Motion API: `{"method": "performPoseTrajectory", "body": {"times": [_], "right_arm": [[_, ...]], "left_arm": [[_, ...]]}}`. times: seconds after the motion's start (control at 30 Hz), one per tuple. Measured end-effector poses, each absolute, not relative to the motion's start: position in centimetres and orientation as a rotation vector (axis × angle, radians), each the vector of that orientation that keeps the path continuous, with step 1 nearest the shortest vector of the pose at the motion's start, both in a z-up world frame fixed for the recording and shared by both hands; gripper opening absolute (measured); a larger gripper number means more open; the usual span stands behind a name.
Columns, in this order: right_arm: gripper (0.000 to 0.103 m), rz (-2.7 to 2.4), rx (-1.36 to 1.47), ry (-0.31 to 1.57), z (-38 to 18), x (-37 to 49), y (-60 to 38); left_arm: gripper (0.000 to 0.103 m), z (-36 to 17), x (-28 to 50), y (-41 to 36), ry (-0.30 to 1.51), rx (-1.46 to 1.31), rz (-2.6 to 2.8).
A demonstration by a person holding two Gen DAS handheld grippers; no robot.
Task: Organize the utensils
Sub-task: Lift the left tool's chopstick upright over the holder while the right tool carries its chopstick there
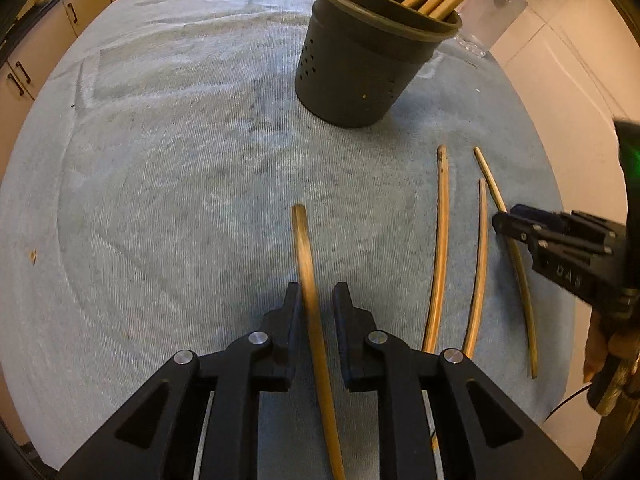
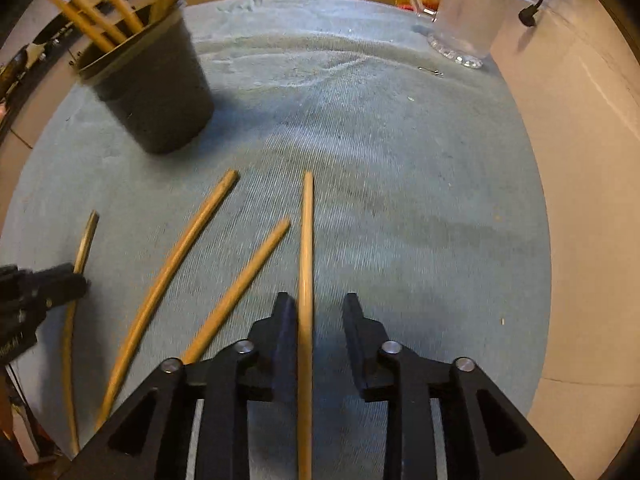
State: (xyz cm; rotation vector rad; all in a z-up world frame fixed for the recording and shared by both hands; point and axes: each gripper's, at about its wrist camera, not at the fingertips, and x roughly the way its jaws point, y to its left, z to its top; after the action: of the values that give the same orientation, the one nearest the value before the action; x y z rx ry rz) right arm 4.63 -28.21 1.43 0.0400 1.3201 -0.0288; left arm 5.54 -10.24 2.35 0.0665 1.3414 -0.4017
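Observation:
A dark grey perforated holder stands on the blue cloth with several wooden chopsticks in it; it also shows in the right wrist view. My left gripper is open, its jaws either side of a loose chopstick lying on the cloth. My right gripper is open around another chopstick, which lies close to its left finger. Two more chopsticks lie between the grippers. In the left wrist view the right gripper is at the right, over the rightmost chopstick.
A blue cloth covers the round table. A clear glass mug stands at the far right edge of the cloth. Cream cabinets line the background, and a tiled floor lies beyond the table's right edge.

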Motion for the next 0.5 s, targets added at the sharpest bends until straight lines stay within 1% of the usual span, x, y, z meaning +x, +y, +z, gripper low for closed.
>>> {"method": "performPoseTrajectory", "body": {"times": [0.1, 0.13, 0.17, 0.2, 0.37, 0.5], "right_arm": [[0.032, -0.025, 0.044, 1.351, 1.4, 6.1, -28.2], [0.031, -0.012, 0.047, 1.350, 1.4, 6.4, -28.2], [0.022, -0.005, 0.051, 1.342, 1.4, 6.6, -28.1], [0.007, -0.001, 0.042, 1.325, 1.5, 6.6, -28.1], [0.007, 0.012, 0.093, 1.221, 2.4, 4.8, -28.5], [0.007, 0.021, 0.128, 1.077, 5.6, 1.7, -29.0]], "left_arm": [[0.018, 2.0, 6.3, -11.0, 1.325, 0.039, -0.406], [0.018, 1.9, 6.2, -10.9, 1.311, 0.027, -0.407], [0.016, 1.9, 6.0, -10.7, 1.301, 0.024, -0.407], [0.007, 1.9, 5.8, -10.6, 1.280, 0.028, -0.395], [0.007, 3.1, 4.5, -9.2, 1.216, -0.037, -0.388], [0.007, 6.6, 2.6, -8.0, 1.105, -0.054, -0.394]]}}
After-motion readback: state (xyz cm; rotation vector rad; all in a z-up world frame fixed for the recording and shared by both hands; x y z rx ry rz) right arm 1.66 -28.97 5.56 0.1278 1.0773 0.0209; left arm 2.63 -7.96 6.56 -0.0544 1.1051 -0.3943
